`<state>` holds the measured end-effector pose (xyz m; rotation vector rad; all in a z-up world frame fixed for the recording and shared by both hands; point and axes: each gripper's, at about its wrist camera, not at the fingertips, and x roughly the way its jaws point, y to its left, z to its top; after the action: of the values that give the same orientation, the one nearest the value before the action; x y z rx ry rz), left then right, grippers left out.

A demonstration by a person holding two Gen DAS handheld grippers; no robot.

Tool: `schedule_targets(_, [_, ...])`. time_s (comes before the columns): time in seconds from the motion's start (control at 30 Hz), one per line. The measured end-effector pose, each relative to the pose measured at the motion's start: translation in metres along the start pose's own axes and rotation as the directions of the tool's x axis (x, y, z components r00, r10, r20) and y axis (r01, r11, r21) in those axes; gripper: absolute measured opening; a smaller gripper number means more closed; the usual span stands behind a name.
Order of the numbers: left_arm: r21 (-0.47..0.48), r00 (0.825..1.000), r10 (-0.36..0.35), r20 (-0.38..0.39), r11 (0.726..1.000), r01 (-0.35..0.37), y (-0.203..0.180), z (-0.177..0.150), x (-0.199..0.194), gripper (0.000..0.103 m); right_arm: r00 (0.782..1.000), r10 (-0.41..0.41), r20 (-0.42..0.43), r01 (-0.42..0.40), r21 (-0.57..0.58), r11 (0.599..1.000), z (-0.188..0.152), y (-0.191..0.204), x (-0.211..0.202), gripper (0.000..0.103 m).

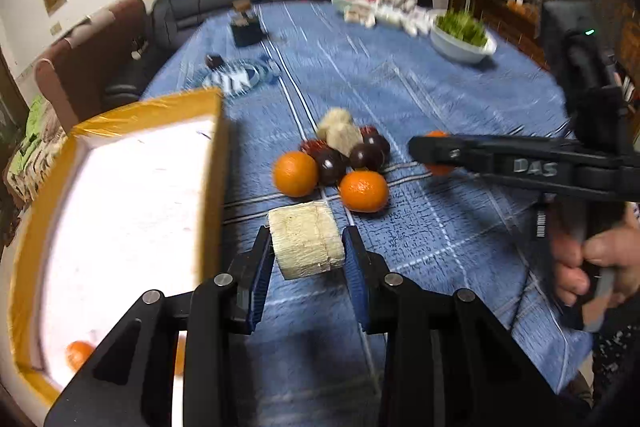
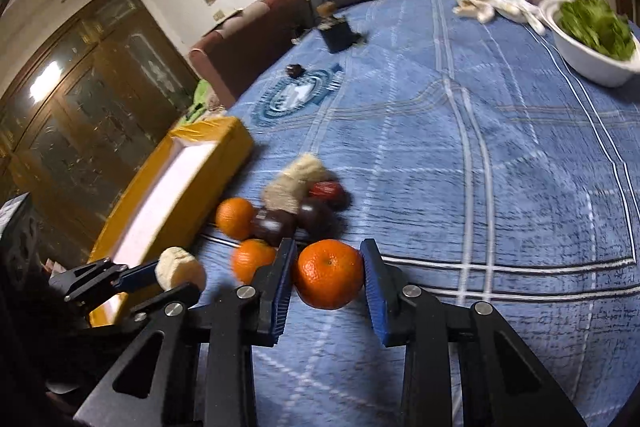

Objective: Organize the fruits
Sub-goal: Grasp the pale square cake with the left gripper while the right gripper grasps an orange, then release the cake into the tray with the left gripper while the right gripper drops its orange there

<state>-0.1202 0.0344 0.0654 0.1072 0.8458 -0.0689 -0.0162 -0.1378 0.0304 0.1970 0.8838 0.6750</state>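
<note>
My left gripper (image 1: 307,247) clamps a pale chunk (image 1: 306,239) just right of the yellow box (image 1: 120,115). My right gripper (image 2: 329,277) squeezes an orange (image 2: 329,274). Farther off, the fruit pile (image 1: 340,155) sits on the blue cloth (image 1: 420,87).

The broad middle and far right of the blue tablecloth (image 2: 500,187) lie bare, so a gripper finds open passage there between the fruit heap (image 1: 340,155) and the white bowl of greens (image 2: 592,39) near the far edge. On the left the tall yellow-walled box (image 1: 216,163) stands just beside the heap, its near wall hemming that side, with only a narrow strip of cloth between them. The right gripper (image 1: 436,153) reaches across from the right toward the heap, and the far end is cluttered with bags (image 1: 384,3) and a small dark box (image 1: 247,31).
</note>
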Motion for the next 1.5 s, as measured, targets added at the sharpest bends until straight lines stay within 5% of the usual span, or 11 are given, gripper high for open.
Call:
schedule_targets(0.23, [-0.060, 0.981, 0.179, 0.070, 0.983, -0.175, 0.056, -0.024, -0.045, 0.032, 0.993, 0.116, 0.012, -0.113, -0.148, 0.983, 0.008, 0.086, 0.009, 0.033])
schedule_targets(0.57, [-0.193, 0.950, 0.310, -0.036, 0.931, -0.311, 0.123, -0.059, -0.030, 0.033, 0.976, 0.194, -0.100, -0.213, -0.258, 0.942, -0.015, 0.190, 0.071, 0.035])
schedule_targets(0.6, [-0.206, 0.946, 0.320, -0.041, 0.924, -0.322, 0.126, -0.061, -0.029, 0.035, 0.976, 0.190, -0.106, -0.212, -0.259, 0.942, -0.016, 0.193, 0.075, 0.036])
schedule_targets(0.67, [-0.219, 0.939, 0.341, -0.042, 0.914, -0.342, 0.131, -0.063, -0.032, 0.054, 0.975, 0.189, -0.115, -0.213, -0.251, 0.944, -0.019, 0.197, 0.079, 0.036])
schedule_targets(0.73, [-0.228, 0.931, 0.365, -0.020, 0.905, -0.360, 0.132, -0.062, -0.037, 0.066, 0.972, 0.203, -0.120, -0.227, -0.238, 0.944, -0.018, 0.196, 0.079, 0.043])
schedule_targets(0.9, [-0.210, 0.926, 0.377, 0.019, 0.907, -0.365, 0.131, -0.061, -0.049, 0.068, 0.977, 0.212, -0.039, -0.215, -0.212, 0.953, -0.008, 0.176, 0.055, 0.047])
schedule_targets(1.07, [-0.170, 0.945, 0.326, 0.034, 0.934, -0.315, 0.114, -0.056, -0.049, 0.069, 0.992, 0.111, 0.052, -0.100, -0.177, 0.979, -0.001, 0.125, 0.024, 0.054])
schedule_targets(1.27, [-0.103, 0.971, 0.235, 0.044, 0.968, -0.230, 0.081, -0.047, -0.044, 0.070, 0.996, -0.063, 0.065, 0.071, -0.131, 0.989, -0.008, 0.061, 0.001, 0.060])
schedule_targets(1.5, [-0.031, 0.984, 0.176, 0.043, 0.984, -0.174, 0.048, -0.040, -0.041, 0.072, 0.997, -0.072, 0.016, 0.074, -0.111, 0.991, -0.019, 0.044, 0.010, 0.060])
